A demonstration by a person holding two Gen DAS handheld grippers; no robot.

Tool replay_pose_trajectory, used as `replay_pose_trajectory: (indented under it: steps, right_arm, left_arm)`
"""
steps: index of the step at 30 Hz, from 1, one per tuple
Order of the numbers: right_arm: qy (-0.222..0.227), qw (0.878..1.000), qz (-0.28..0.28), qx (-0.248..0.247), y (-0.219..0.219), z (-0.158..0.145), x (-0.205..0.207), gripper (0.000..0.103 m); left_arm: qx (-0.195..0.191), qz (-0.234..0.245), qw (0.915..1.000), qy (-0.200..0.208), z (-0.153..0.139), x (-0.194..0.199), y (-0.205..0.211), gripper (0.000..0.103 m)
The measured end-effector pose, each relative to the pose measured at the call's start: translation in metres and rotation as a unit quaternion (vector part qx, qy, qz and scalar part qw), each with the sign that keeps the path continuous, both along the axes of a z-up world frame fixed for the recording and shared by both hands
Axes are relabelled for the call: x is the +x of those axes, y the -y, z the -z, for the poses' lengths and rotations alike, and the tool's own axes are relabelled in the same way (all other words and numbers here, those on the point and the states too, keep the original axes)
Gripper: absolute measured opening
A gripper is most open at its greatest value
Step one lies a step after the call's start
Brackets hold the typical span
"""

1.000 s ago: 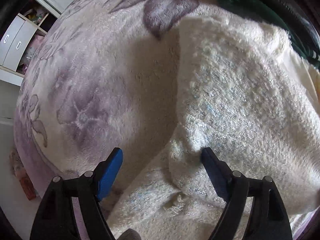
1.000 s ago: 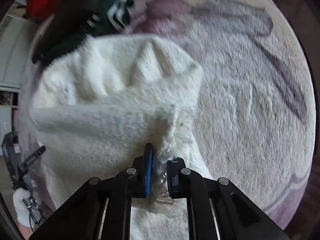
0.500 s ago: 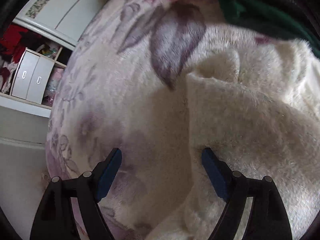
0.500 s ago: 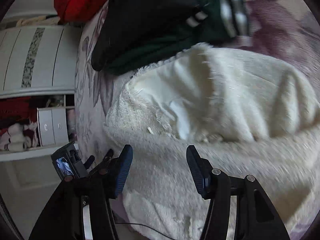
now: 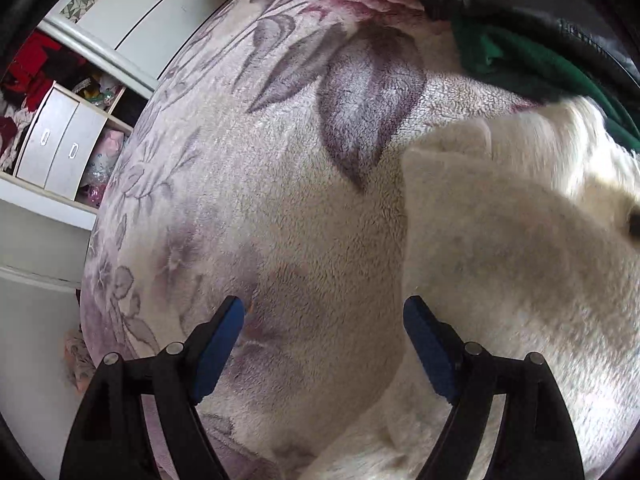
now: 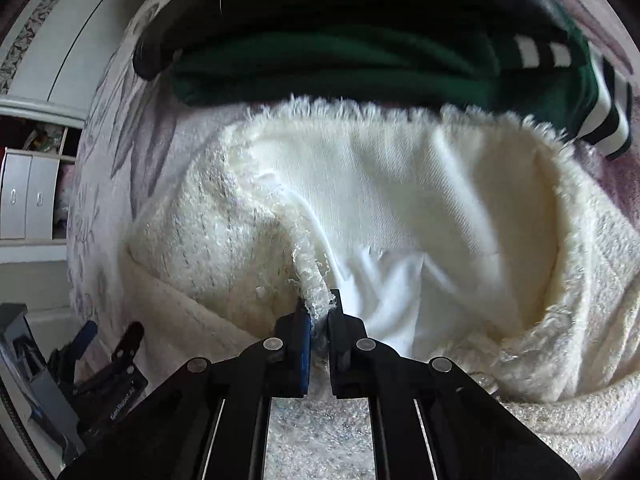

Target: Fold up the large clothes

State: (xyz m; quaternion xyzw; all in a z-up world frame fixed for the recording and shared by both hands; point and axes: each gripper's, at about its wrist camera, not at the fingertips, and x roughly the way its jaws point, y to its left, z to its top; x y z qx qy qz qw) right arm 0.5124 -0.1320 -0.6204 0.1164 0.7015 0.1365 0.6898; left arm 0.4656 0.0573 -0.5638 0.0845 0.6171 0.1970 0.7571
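A large fluffy cream garment [image 6: 224,216] lies on a floral plush blanket [image 5: 248,200], its smooth white lining [image 6: 380,196] turned up. My right gripper [image 6: 318,312] is shut on a fuzzy edge of the cream garment where fleece meets lining. In the left wrist view the same cream garment [image 5: 500,264] fills the right side. My left gripper [image 5: 324,328] hangs open over the bare blanket just left of the garment's edge, with nothing between its fingers. The left gripper [image 6: 106,334] also shows at the lower left of the right wrist view.
A dark green garment with white stripes [image 6: 360,68] and a black one [image 5: 520,4] are piled just beyond the cream garment. The bed's edge curves down at the left, with a white wardrobe [image 5: 160,12] and small drawers [image 5: 60,144] beyond it.
The right gripper let go of a tuft, opened, swept across to the garment's lining edge and shut on it. The left gripper drifted left off the garment onto bare blanket, still open.
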Motion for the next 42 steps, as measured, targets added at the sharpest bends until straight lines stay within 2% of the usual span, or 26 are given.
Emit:
replay_pose_trajectory:
  steps: [3, 6, 8, 9, 10, 12, 14, 15, 17, 19, 20, 21, 22, 24, 27, 29, 36, 39, 40, 42]
  right_arm:
    - [0.012, 0.999, 0.018, -0.024, -0.002, -0.006, 0.017, 0.007]
    - [-0.053, 0.998, -0.01, -0.014, -0.009, 0.017, 0.033, 0.008]
    - [-0.074, 0.997, -0.005, 0.006, 0.002, 0.004, 0.039, 0.015]
    - [-0.069, 0.997, 0.01, 0.011, 0.015, -0.011, 0.039, 0.021]
    - [-0.055, 0.998, 0.024, 0.009, 0.031, -0.024, 0.036, 0.042]
    - [-0.027, 0.998, 0.05, -0.026, 0.059, -0.049, 0.031, 0.066]
    - [-0.026, 0.996, 0.073, -0.051, 0.079, -0.053, 0.024, 0.066]
    - [-0.046, 0.995, 0.082, -0.047, 0.085, -0.045, 0.019, 0.066]
    - [-0.086, 0.991, 0.09, -0.049, 0.095, -0.023, 0.017, 0.066]
    - [-0.108, 0.987, 0.085, -0.081, 0.092, 0.003, 0.007, 0.065]
    - [-0.112, 0.987, 0.083, -0.08, 0.087, 0.014, 0.004, 0.06]
    - [-0.104, 0.988, 0.085, -0.082, 0.083, 0.021, 0.0, 0.018]
    - [-0.095, 0.987, 0.092, -0.093, 0.08, 0.024, -0.002, 0.014]
    - [-0.066, 0.986, 0.11, -0.105, 0.073, 0.016, -0.004, 0.011]
    - [-0.027, 0.987, 0.131, -0.092, 0.063, -0.01, -0.007, 0.01]
    - [-0.02, 0.985, 0.149, -0.083, 0.063, -0.019, -0.001, 0.01]
    - [-0.024, 0.979, 0.193, -0.068, 0.056, -0.022, 0.042, 0.01]
    - [-0.087, 0.986, 0.141, -0.03, 0.054, -0.001, 0.06, 0.022]
    - [-0.098, 0.987, 0.123, -0.014, 0.055, -0.003, 0.06, 0.022]
    - [-0.078, 0.99, 0.119, 0.017, 0.084, -0.033, 0.046, 0.029]
  left_arm:
    - [0.005, 0.006, 1.0, -0.004, 0.002, -0.001, 0.004, 0.082]
    - [0.004, 0.005, 1.0, 0.0, -0.005, -0.004, 0.006, 0.082]
    - [0.006, 0.008, 0.9999, 0.013, -0.013, -0.008, 0.012, 0.082]
    - [0.008, 0.01, 0.9998, 0.018, -0.017, -0.009, 0.017, 0.082]
    - [0.008, 0.012, 0.9997, 0.021, -0.019, -0.008, 0.022, 0.082]
    - [0.016, 0.017, 0.9994, 0.026, -0.02, -0.005, 0.034, 0.082]
    - [0.017, 0.016, 0.9994, 0.027, -0.019, 0.0, 0.043, 0.082]
    - [0.014, 0.013, 0.9995, 0.026, -0.017, 0.003, 0.046, 0.082]
    - [0.009, 0.007, 0.9996, 0.026, -0.015, 0.008, 0.052, 0.082]
    - [0.009, 0.006, 0.9996, 0.026, -0.014, 0.011, 0.056, 0.082]
    - [0.01, 0.008, 0.9996, 0.026, -0.014, 0.012, 0.058, 0.082]
    - [0.013, 0.008, 0.9995, 0.028, -0.015, 0.011, 0.059, 0.082]
    - [0.015, 0.011, 0.9994, 0.029, -0.015, 0.011, 0.06, 0.082]
    - [0.022, 0.02, 0.9991, 0.031, -0.016, 0.008, 0.06, 0.082]
    - [0.028, 0.021, 0.999, 0.027, -0.015, 0.004, 0.057, 0.082]
    - [0.033, 0.019, 0.999, 0.023, -0.014, 0.002, 0.055, 0.082]
    - [0.047, 0.021, 0.9985, 0.02, -0.015, -0.002, 0.053, 0.082]
    - [0.048, 0.031, 0.9981, 0.022, -0.022, -0.009, 0.057, 0.082]
    - [0.05, 0.036, 0.9978, 0.026, -0.026, -0.013, 0.06, 0.082]
    - [0.047, 0.045, 0.9975, 0.029, -0.031, -0.022, 0.067, 0.082]
